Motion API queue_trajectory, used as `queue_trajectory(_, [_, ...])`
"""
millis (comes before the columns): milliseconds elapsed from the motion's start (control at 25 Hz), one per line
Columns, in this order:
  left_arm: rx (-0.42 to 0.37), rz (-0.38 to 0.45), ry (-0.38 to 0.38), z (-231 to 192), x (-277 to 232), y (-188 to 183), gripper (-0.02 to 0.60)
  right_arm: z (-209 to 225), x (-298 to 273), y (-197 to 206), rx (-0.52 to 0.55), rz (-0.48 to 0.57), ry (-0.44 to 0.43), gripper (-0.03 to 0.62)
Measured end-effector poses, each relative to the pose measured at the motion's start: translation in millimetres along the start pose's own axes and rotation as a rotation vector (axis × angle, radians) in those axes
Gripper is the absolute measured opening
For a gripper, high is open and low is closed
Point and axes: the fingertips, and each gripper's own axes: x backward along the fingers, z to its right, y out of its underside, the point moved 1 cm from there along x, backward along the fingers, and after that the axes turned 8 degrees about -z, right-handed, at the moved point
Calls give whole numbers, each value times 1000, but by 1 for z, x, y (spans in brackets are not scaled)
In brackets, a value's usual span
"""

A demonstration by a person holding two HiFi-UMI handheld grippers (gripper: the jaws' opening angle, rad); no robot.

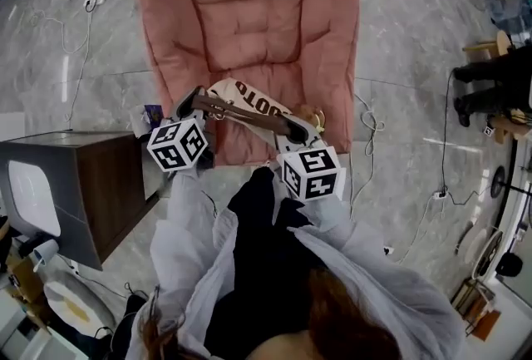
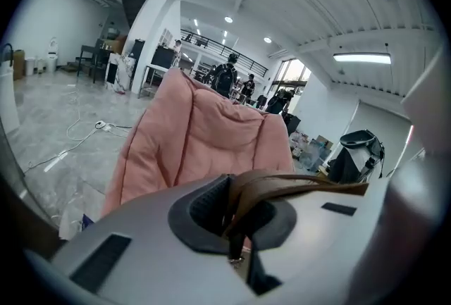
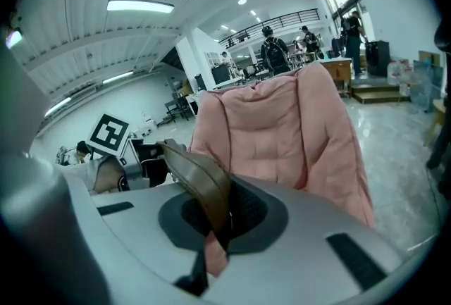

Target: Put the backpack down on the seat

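A cream backpack (image 1: 249, 105) with dark lettering and brown straps (image 1: 249, 119) hangs over the front of the pink padded seat (image 1: 249, 26). My left gripper (image 1: 193, 105) is shut on a brown strap (image 2: 282, 187) at the bag's left end. At the right end, my right gripper (image 1: 301, 132) is shut on another brown strap (image 3: 201, 184). Both gripper views look across the strap at the pink chair back (image 2: 204, 141) (image 3: 282, 134). The bag's underside is hidden, so I cannot tell whether it touches the cushion.
A dark wooden cabinet (image 1: 100, 184) stands left of the seat's front. Cables (image 1: 83, 42) trail on the marble floor on both sides. A person's dark legs (image 1: 490, 92) are at the right edge. People stand far behind the chair (image 3: 271, 50).
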Motion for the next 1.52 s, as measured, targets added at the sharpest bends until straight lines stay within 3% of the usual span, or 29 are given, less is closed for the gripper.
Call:
queue_trajectory(280, [-1,-106,-1,1,-3,36,15,22,-11,21,-112,-60,31,8])
queue_trajectory(480, [-93,-139,-49,9,-7,43,17,42,-15,28,-239,-85,52,9])
queue_trajectory(560, [-154,-143,-64,13,-8,44,46,50,-18,32,-328,-82,51,9])
queue_trajectory(600, [-187,-139,-57,18,-9,43,133,53,-20,34,-369,-81,49,40])
queue_trajectory(640, [-223,-139,-44,23,-11,43,300,55,-21,35,-400,-82,44,155])
queue_trajectory(680, [-265,-151,-35,28,-12,44,359,55,-22,35,-420,-88,39,294])
queue_trajectory(840, [-412,-234,-14,42,-11,57,397,51,-25,46,-411,-139,19,470])
queue_trajectory(920, [-411,-240,3,46,-9,60,405,46,-23,50,-388,-156,10,500])
queue_trajectory(1120, [-406,-234,0,45,-2,59,407,42,-15,51,-400,-133,9,503])
queue_trajectory(1520, [-314,-189,29,57,17,60,407,55,17,53,-437,-45,32,503])
